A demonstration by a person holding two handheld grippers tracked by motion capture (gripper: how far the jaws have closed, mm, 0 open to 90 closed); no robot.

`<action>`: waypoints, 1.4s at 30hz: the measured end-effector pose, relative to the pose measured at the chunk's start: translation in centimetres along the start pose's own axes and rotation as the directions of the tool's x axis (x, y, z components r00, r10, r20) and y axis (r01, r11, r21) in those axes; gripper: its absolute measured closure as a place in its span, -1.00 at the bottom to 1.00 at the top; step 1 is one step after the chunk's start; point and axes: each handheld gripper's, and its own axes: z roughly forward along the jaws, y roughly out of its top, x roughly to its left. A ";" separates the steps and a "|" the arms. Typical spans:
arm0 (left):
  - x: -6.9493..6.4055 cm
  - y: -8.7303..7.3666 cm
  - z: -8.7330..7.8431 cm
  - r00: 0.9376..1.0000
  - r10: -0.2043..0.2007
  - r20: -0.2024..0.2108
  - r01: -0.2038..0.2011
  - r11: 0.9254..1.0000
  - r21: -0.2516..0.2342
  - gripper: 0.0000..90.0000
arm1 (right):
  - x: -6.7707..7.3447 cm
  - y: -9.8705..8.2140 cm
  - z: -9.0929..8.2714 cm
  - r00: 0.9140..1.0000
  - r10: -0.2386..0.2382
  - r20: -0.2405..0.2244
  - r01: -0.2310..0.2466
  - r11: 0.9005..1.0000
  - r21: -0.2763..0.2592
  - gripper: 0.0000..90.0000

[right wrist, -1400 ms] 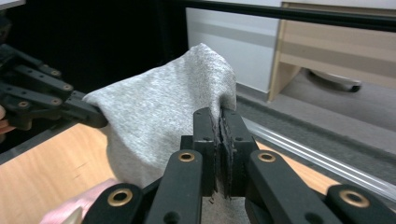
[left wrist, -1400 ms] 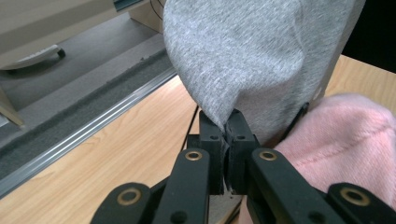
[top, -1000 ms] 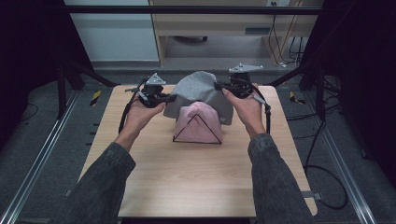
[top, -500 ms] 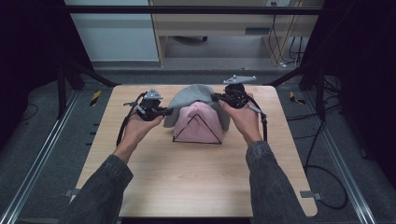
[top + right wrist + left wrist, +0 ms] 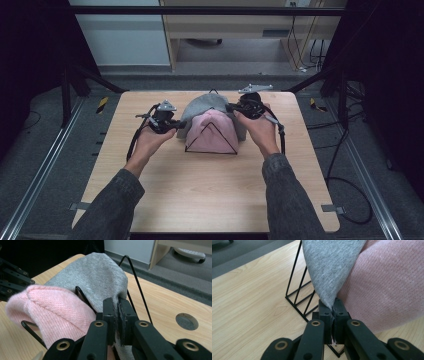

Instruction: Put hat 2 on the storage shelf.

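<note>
Gripping, left: left black two-jaw gripper (image 5: 176, 124) (image 5: 331, 308) pinched tight on the lower edge of the soft grey jersey cloth (image 5: 200, 106) (image 5: 329, 267) (image 5: 100, 277), at the left foot of the black wire triangular rack (image 5: 210, 138) (image 5: 298, 290) (image 5: 136, 287).
Gripping, right: right black two-jaw gripper (image 5: 231, 107) (image 5: 115, 307) pressed together on the grey jersey cloth's other edge, at the rack's right side near its far end.
Grey cloth: draped over the far end of the rack, stretched between the two grippers, lying partly over the pink cloth.
Pink cloth: fuzzy pink knitted cloth (image 5: 211, 135) (image 5: 387, 282) (image 5: 57, 312) draped over the near end of the rack, covering both sloped sides down to the base.
Rack: stood on the pale wooden table (image 5: 200, 190) (image 5: 249, 297) (image 5: 162, 305), toward its far edge, triangular front outline facing the person.
Left hand (image 5: 150, 141): wrapped around the left gripper, just left of the rack.
Right hand (image 5: 260, 129): wrapped around the right gripper, just right of the rack.
Sleeves: dark grey denim sleeves (image 5: 107, 210) entered from the near side of the rack.
Table hole: round hole (image 5: 186, 321) in the tabletop, seen past the right gripper, right of the rack in the right gripper view.
</note>
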 end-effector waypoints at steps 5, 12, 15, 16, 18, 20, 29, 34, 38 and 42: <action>0.2 -0.4 0.3 1.000 -0.015 -0.014 0.015 1.000 0.023 0.95 | -0.3 -0.4 0.0 1.000 0.006 0.006 -0.006 1.000 0.009 0.82; 0.1 -0.6 0.3 1.000 -0.028 -0.013 0.028 0.999 0.021 0.87 | -0.2 -0.7 -1.3 0.999 0.013 0.033 -0.013 1.000 -0.003 0.52; -0.1 -0.5 -0.1 0.999 -0.031 -0.036 0.031 0.999 0.008 0.62 | -0.5 -0.7 -2.2 0.998 0.024 0.055 -0.023 1.000 -0.020 0.32; -0.1 -0.4 -0.3 0.998 -0.026 -0.050 0.026 1.000 -0.001 0.56 | -0.5 -0.6 -2.6 0.998 0.027 0.060 -0.026 0.999 -0.026 0.27; -0.1 -0.3 -1.0 0.997 -0.030 -0.065 0.029 0.999 -0.016 0.28 | -0.5 -0.5 -3.4 0.997 0.026 0.073 -0.023 0.999 -0.040 0.15; -0.1 0.0 -2.3 0.996 -0.020 -0.092 0.019 1.000 -0.011 0.06 | -0.4 -0.3 -4.8 0.995 0.023 0.096 -0.017 0.998 -0.066 -0.05; -1.0 -1.4 -6.0 0.995 0.018 -0.094 -0.013 0.999 0.048 -0.68 | 0.2 -2.1 -9.4 0.986 -0.003 0.166 0.017 0.997 -0.079 -0.45; -1.5 -4.4 -6.7 0.998 0.027 -0.055 -0.022 0.996 0.083 -0.83 | 0.0 -4.9 -10.9 0.982 0.022 0.190 -0.008 0.997 -0.075 -0.55; -1.4 -7.1 -6.3 0.997 0.026 -0.079 -0.014 0.989 0.146 -0.85 | -0.2 -8.0 -10.9 0.975 0.048 0.215 -0.041 0.998 -0.039 -0.65; -1.3 -9.3 -5.8 0.997 -0.025 -0.073 0.036 0.987 0.158 -0.84 | -0.2 -11.5 -10.0 0.972 0.071 0.223 -0.079 0.997 0.025 -0.74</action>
